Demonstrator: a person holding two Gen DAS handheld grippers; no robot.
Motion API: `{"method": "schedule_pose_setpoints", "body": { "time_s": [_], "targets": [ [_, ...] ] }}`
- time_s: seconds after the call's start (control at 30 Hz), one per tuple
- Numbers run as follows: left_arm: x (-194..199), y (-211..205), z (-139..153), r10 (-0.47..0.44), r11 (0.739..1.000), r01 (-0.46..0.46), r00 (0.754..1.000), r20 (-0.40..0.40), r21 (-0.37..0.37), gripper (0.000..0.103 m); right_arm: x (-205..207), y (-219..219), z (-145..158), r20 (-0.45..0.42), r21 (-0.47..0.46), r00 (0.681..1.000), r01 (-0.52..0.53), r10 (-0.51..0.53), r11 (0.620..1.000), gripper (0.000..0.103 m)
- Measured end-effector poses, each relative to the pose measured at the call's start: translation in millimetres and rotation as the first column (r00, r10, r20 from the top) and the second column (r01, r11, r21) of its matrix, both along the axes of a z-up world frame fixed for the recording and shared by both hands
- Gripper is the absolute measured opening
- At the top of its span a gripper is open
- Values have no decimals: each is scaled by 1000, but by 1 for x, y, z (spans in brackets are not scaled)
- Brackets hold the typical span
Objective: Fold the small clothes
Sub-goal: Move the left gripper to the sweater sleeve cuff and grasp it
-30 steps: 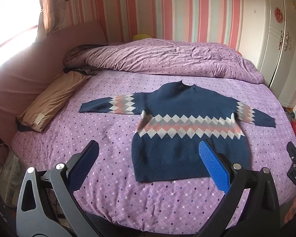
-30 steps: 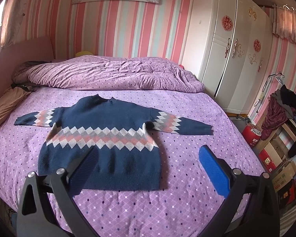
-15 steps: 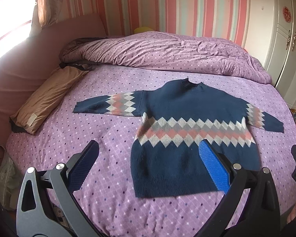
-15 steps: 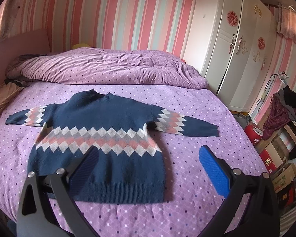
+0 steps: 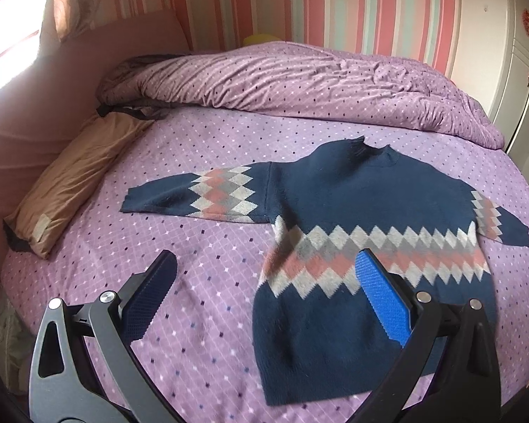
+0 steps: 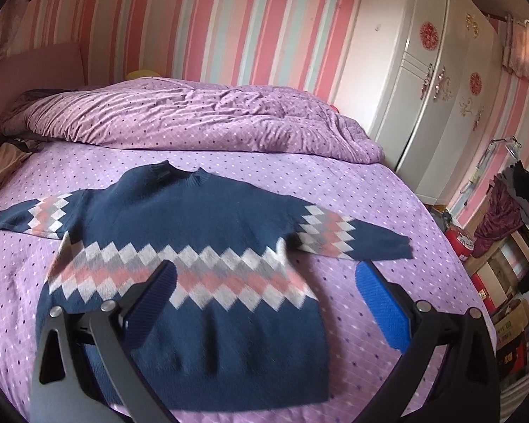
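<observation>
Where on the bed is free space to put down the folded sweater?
Free: the sheet between the pillow and the sweater, and the sheet right of the sweater's sleeve toward the wardrobe. Crowded: the far side, under the heaped quilt.

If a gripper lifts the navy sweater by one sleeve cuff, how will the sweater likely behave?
The sweater looks like soft knit lying flat and limp on the bedspread, so it would probably drape and hang rather than keep its shape. Its fuzzy surface suggests the pads should grip it without slipping. Both sleeves are spread wide, so the far one would likely drag across the bed.
</observation>
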State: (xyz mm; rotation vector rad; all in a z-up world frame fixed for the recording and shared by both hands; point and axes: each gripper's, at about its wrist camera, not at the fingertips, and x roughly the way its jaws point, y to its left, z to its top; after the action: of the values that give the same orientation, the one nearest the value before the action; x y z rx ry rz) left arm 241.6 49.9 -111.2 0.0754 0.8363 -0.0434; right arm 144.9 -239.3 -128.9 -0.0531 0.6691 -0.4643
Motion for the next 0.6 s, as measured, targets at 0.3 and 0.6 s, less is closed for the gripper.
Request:
{"method": "schedule_pose_setpoints", "body": {
  "time_s": [0.3, 0.6],
  "targets": [
    [65, 75, -41, 91, 994, -93, 995, -43, -54, 100, 65, 41, -16, 24, 29, 995, -94, 94, 995, 102],
    [122, 138, -81, 151, 988, -151, 988, -45, -10, 100, 140, 58, -47, -11, 74, 990, -139, 140, 988, 102]
  ]
}}
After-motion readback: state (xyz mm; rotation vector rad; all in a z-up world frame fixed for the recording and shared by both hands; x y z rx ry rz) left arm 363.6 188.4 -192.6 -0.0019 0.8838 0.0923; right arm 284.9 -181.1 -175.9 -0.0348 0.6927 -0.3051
